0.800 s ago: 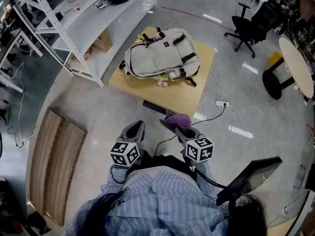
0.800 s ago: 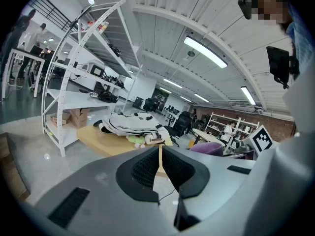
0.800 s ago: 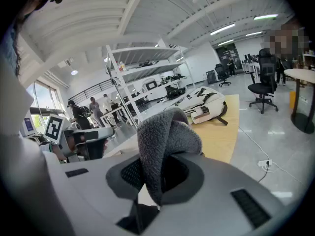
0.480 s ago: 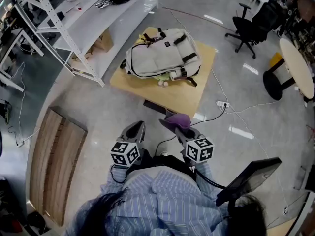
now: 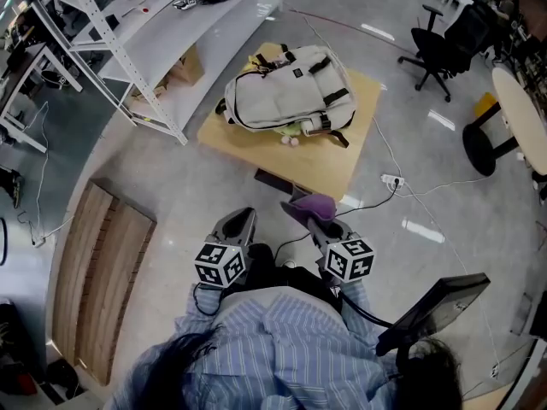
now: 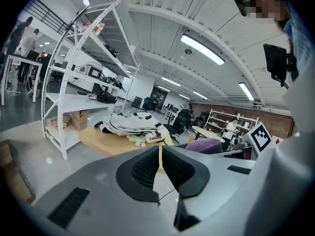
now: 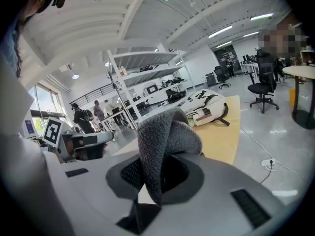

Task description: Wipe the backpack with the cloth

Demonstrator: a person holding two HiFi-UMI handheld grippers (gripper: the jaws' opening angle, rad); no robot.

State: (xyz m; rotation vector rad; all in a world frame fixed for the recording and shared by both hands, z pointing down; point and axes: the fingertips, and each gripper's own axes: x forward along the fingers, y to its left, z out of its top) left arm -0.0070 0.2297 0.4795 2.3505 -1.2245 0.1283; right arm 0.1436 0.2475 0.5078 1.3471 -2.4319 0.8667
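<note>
Right gripper is clamped on the cloth, a grey-purple wad that sticks up from between its jaws. Left gripper has its jaws together with nothing between them. Both are held near the person's body, side by side over the floor. The backpack, light grey with dark straps, lies flat on the low wooden table farther out, well apart from both grippers. A white shelf rack stands far left and an office chair far right.
</note>
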